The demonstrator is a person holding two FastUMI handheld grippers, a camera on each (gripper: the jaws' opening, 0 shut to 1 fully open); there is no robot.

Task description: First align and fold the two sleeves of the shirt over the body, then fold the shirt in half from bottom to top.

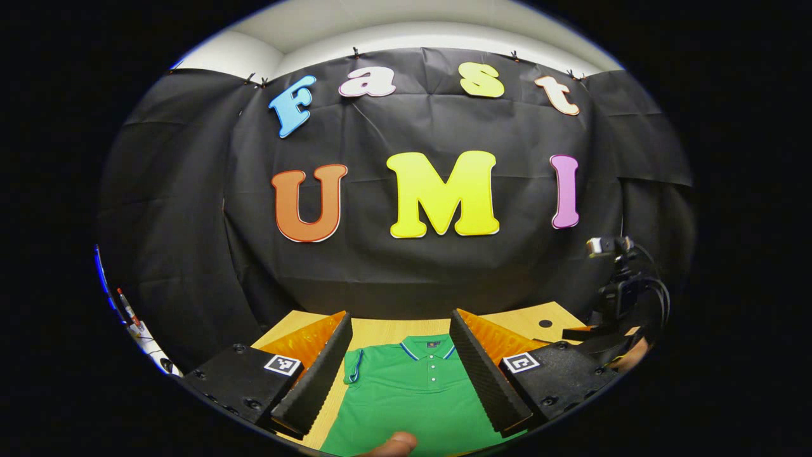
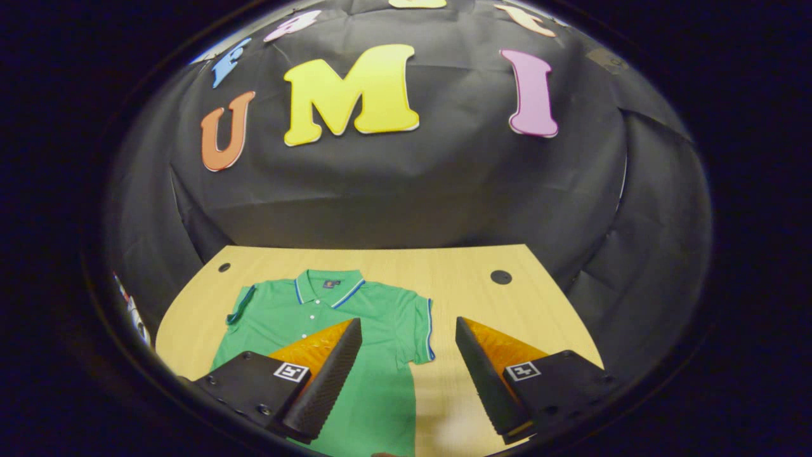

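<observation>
A green polo shirt (image 2: 374, 381) lies flat, front up, on the wooden table (image 2: 444, 266), collar (image 2: 327, 285) toward the booth wall. One short sleeve (image 2: 419, 330) spreads out to the side; the other sleeve (image 2: 240, 306) looks narrower, its blue trim showing. My right gripper (image 2: 407, 324) hovers open above the spread sleeve and the table beside it. My left gripper (image 1: 399, 317) hangs open over the shirt (image 1: 412, 393), with the collar (image 1: 428, 348) between its fingers. Neither holds anything. A fingertip (image 1: 396, 443) shows at the bottom edge of the left gripper view.
A camera on a stand with cables (image 1: 618, 279) sits at the table's right side. The table has round cable holes (image 2: 500, 277) near its far corners. Bare wood lies right of the shirt. The black cloth wall closes the back.
</observation>
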